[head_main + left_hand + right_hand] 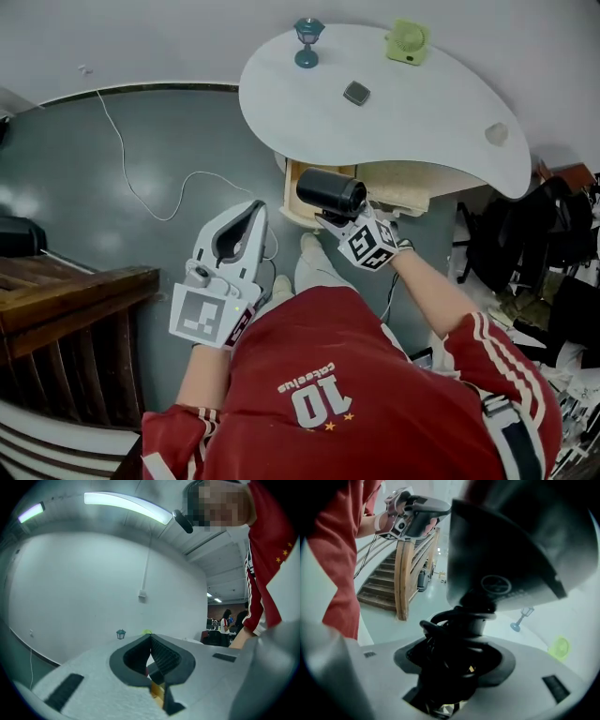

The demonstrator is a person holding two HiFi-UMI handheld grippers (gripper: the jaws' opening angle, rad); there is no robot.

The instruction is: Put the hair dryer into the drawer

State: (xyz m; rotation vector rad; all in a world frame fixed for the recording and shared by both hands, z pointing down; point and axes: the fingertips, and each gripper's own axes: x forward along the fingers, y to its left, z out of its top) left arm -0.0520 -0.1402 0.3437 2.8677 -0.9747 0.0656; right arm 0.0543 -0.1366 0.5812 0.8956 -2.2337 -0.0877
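A white curved table point(441, 103) stands on a grey floor, with its drawer point(292, 192) pulled open under the near edge. My right gripper point(328, 219) is clamped on the handle of the black hair dryer point(330, 193), its cord wound round the handle, and the barrel sits over the left part of the open drawer. My left gripper point(247, 212) hovers further left over the floor, beside the wooden stair rail point(75, 291), its jaws pressed together on nothing

Lit by a ceiling strip light point(124, 504); faint floor point(84, 187) glare; fisheye-bent, vignetted edges; blurred at close hair dryer point(520, 550)
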